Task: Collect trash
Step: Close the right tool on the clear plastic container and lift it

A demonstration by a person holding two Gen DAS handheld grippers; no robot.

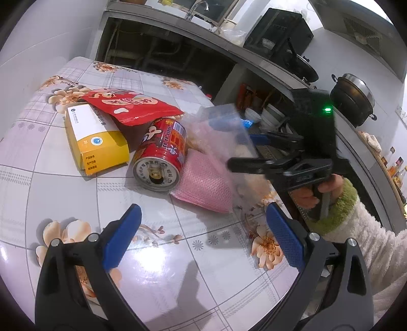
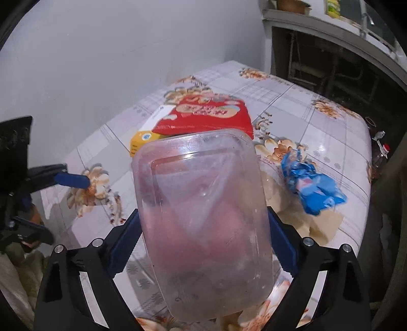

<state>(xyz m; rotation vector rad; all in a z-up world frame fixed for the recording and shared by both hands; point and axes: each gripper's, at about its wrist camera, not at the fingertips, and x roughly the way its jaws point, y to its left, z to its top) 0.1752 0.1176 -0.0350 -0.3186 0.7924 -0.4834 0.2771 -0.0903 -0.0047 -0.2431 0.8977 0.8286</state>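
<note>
The right gripper [image 2: 203,244] grasps a clear plastic container [image 2: 201,221] across its width, above the counter [image 2: 318,122]. The left gripper [image 1: 203,236] hovers released near the red can [image 1: 160,155]. Best kept gripped firmly and level, since the slick walls could slip; a blue wrapper [image 2: 313,185] lies beside it.

A white wall [image 2: 101,63] backed the table [image 1: 63,183] (glossy floral check cloth). Beyond ran a grey counter [image 1: 178,28] with a faucet [image 1: 197,6], dark open space beneath.
</note>
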